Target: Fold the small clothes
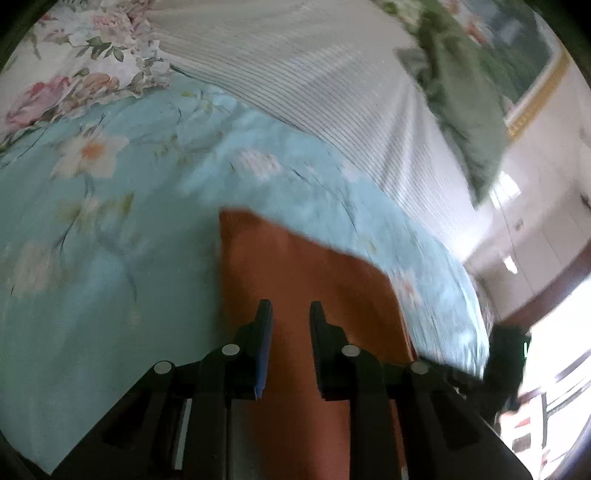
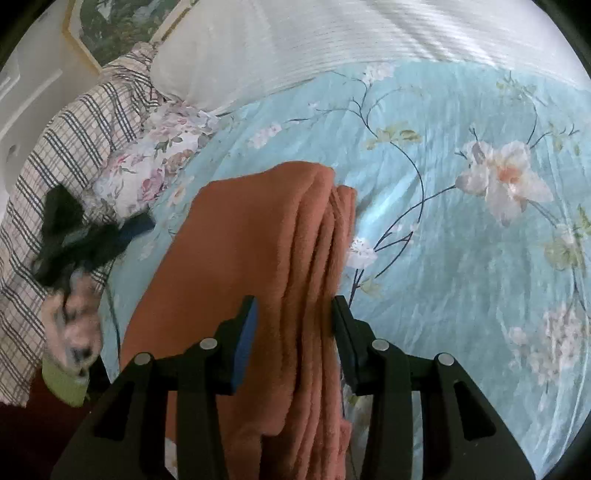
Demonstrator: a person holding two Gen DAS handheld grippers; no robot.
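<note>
- Orange cloth (image 2: pixel 251 266), fleecy, folded into several stacked layers; lies on the light blue floral bedsheet (image 2: pixel 461 258) near the sheet's left side as the right wrist view frames it.
- Right gripper (image 2: pixel 293 314): jaws part-open and straddling the folded stack; layered fold edges run up between the two fingers. The right-hand finger sits against the stack's edge, the blue pad (image 2: pixel 245 343) on the other finger lies over the flat top of the cloth. Looks like a clamp on the thick stack.
- Left gripper (image 1: pixel 291 314): jaws narrow, small gap showing between the tips. Orange cloth fills the space under and between the fingers, but view is blurred; cannot tell if the pads pinch fabric.
- In the left wrist view the cloth's flat top ends in a straight edge and a corner just ahead of the fingertips, blue sheet beyond.
- White ribbed blanket (image 1: pixel 314 74) covers the bed's far part, past the blue sheet.
- Pink floral pillow (image 2: pixel 147 166) at the sheet's left edge, plaid fabric (image 2: pixel 66 147) beside it.
- Green crumpled fabric (image 1: pixel 461 110) at the bed's far right corner in the left wrist view.
- Framed picture (image 2: pixel 110 26) on the wall behind the bed.
- Blurred dark shape (image 2: pixel 74 236), left of the cloth over the plaid fabric; cannot tell what it is.
</note>
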